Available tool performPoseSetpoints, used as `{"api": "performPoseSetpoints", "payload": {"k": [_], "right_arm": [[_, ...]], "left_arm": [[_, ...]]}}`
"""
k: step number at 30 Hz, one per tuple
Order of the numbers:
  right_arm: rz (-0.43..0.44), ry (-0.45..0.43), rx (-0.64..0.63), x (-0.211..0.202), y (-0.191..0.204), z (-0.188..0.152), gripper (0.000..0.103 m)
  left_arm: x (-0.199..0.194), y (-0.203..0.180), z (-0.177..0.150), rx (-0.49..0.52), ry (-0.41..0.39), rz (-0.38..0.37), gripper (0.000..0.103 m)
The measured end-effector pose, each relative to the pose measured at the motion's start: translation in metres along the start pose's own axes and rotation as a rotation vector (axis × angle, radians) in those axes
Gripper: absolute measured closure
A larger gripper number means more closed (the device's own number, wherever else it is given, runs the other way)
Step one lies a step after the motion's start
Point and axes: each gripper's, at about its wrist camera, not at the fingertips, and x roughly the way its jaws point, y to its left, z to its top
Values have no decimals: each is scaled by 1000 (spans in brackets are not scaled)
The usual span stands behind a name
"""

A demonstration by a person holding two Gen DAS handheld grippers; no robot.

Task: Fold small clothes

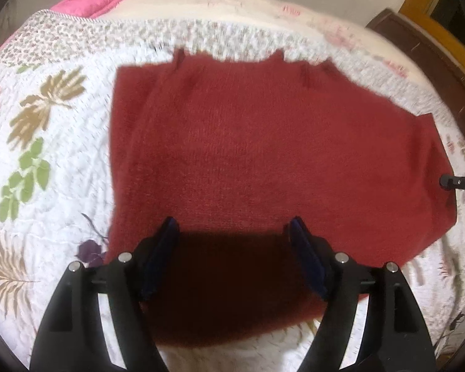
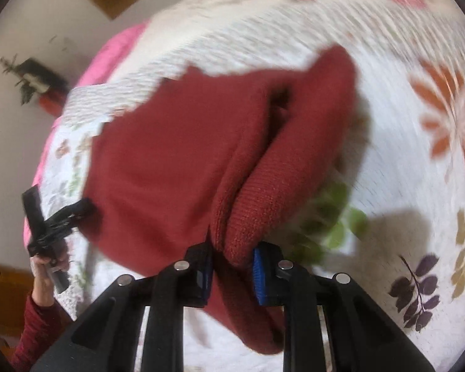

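Right hand-held gripper [image 2: 232, 263] pinches the red sweater's [image 1: 263, 155] bunched edge above the bed [image 1: 62, 170], left hand-held gripper [image 1: 232, 232] gaping empty (mid-fold, I judge); next I carry it across

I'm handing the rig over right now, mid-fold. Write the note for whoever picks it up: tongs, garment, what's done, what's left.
Left tongs: open, empty, hovering over the near edge of the red knit sweater.
Right tongs: shut on a bunched fold of the sweater's edge, lifted off the floral quilt.
Sweater: lying mostly flat on the quilt, one side folded in along a crease.
Done: fold started.
Left: lay the held part across, release, then probably finish folding and smooth it.
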Motion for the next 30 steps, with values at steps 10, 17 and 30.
{"api": "performPoseSetpoints", "payload": {"k": [10, 17, 30], "right_arm": [[-37, 99, -208, 57, 137, 36, 82], [-78, 184, -243, 124, 167, 29, 77], [99, 57, -202, 25, 144, 34, 55]], "left_arm": [[-32, 21, -5, -5, -44, 0, 28], [-29, 23, -7, -12, -40, -12, 28], [-38, -14, 18, -63, -59, -196, 28]]}}
